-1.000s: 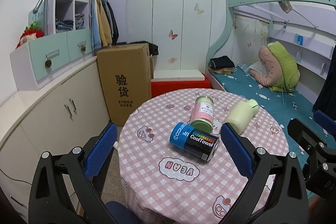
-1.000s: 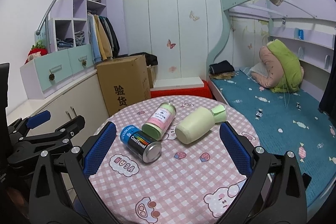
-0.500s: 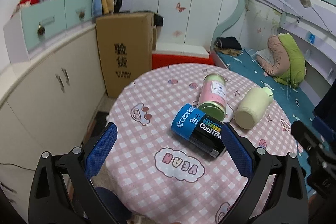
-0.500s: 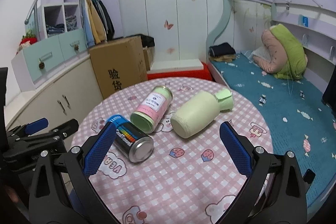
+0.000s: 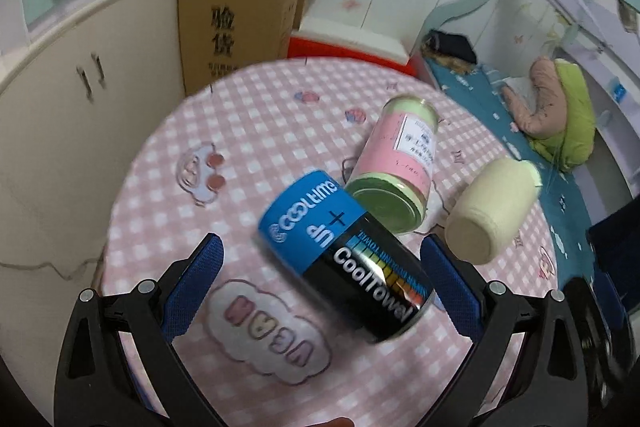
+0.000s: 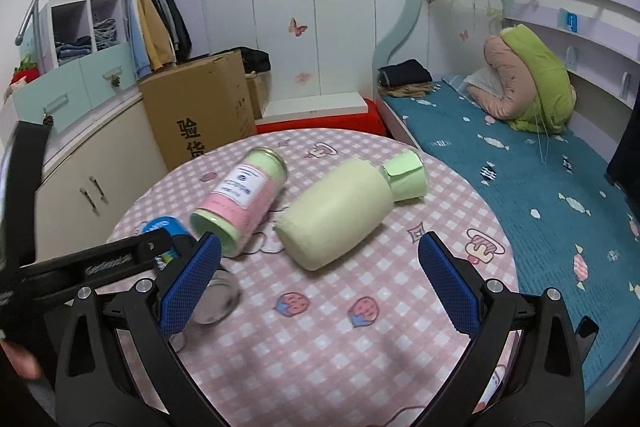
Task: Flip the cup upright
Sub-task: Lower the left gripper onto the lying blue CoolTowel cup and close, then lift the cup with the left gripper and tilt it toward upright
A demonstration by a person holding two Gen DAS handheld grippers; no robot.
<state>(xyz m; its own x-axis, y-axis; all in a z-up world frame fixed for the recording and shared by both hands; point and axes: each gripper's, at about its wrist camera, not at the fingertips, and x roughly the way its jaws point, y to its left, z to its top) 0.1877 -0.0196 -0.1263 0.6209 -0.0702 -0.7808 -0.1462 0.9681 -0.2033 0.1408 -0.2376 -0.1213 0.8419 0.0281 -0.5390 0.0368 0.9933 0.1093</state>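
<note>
Kids' bedrm, bunk bed [image 6: 520, 147] (teal); round pink-check table [image 6: 360, 347] w/ cardboard box [image 6: 200, 115] behind.

Right claw [image 6: 319, 283] gapes above toppled green bottle [image 6: 344, 213].

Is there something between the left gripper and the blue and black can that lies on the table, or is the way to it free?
Nothing visible stands between them. The left gripper is open, and the blue and black can lies on its side between the fingers. The pink jar lies just beyond the can, very near its blue end, and the pale green bottle lies further right.
</note>
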